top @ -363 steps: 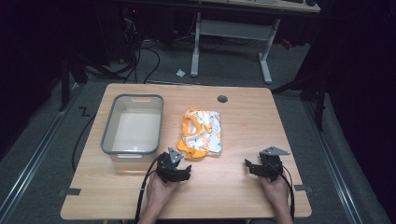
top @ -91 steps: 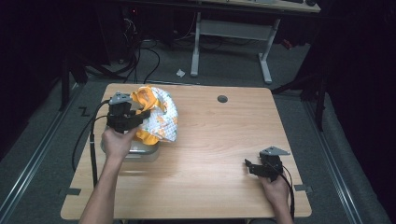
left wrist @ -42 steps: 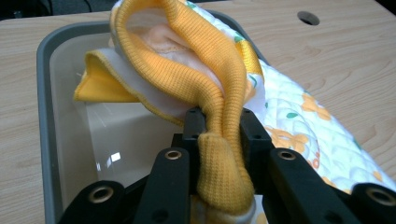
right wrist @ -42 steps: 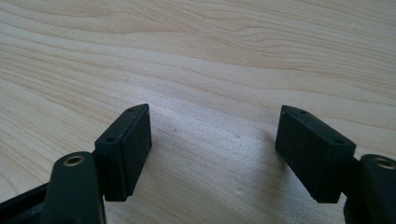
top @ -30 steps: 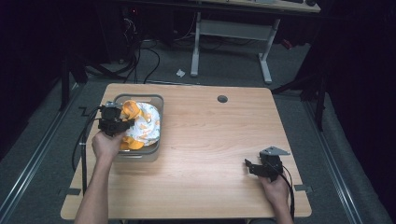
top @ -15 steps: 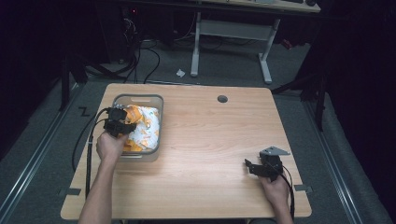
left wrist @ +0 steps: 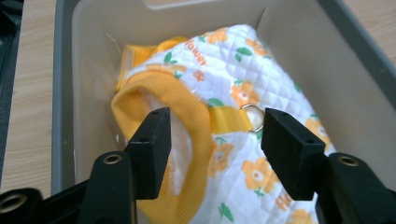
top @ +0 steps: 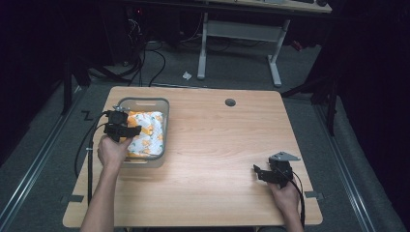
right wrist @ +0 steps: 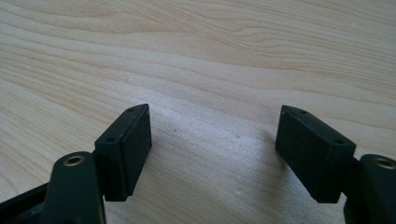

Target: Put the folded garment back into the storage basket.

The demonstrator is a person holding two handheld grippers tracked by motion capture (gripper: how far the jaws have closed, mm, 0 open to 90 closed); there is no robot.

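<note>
Now my left gripper [left wrist: 212, 133] hangs just over the quilted garment [left wrist: 243, 93], which lies inside the grey bin [top: 164, 108], long axis along the bin's length. Its jaws have just been opening and straddle the orange collar without pinching. My right gripper [right wrist: 212, 140] rests open, well apart.

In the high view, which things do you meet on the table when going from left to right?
Left gripper → grey bin holding the flowered garment → round hole in the tabletop → right gripper.
</note>
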